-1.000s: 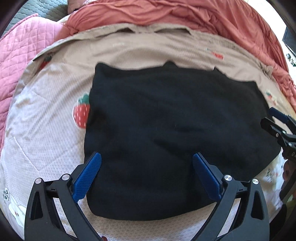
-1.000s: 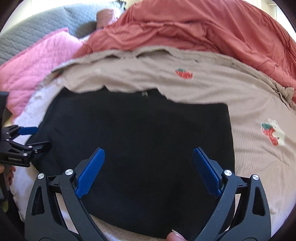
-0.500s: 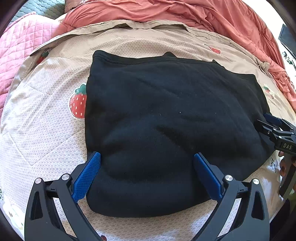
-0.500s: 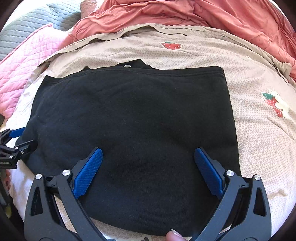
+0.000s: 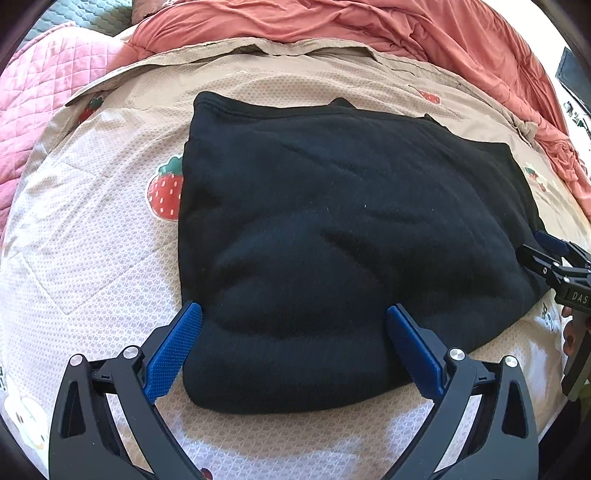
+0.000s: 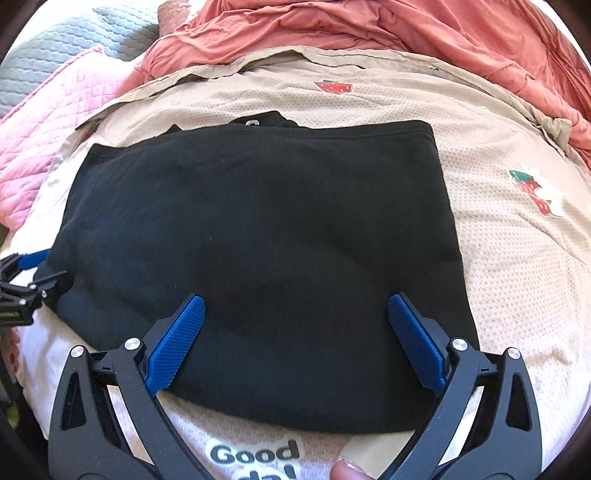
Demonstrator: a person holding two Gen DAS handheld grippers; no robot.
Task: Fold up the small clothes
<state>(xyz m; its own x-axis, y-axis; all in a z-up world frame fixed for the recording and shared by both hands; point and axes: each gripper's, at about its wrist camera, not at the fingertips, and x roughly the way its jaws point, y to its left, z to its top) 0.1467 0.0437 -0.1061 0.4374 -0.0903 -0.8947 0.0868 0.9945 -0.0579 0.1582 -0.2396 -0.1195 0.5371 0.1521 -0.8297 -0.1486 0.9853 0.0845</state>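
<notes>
A soft, thick black garment (image 5: 332, 240), folded mid-bed, is flanked by the wide-open, empty left gripper (image 5: 291, 347) and right gripper (image 6: 295, 339), best pinched at its near fold.

Beige strawberry-print bedsheet (image 5: 92, 240); crumpled coral duvet (image 5: 369, 29) behind; pink quilted blanket (image 6: 48, 122) and grey quilted pillow (image 6: 74, 33) at left.

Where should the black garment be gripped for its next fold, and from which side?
Probably at the near rounded fold edge of the black garment, coming in low from the near side. That edge bulges thick off the beige sheet, and the open left gripper and right gripper already straddle it.
</notes>
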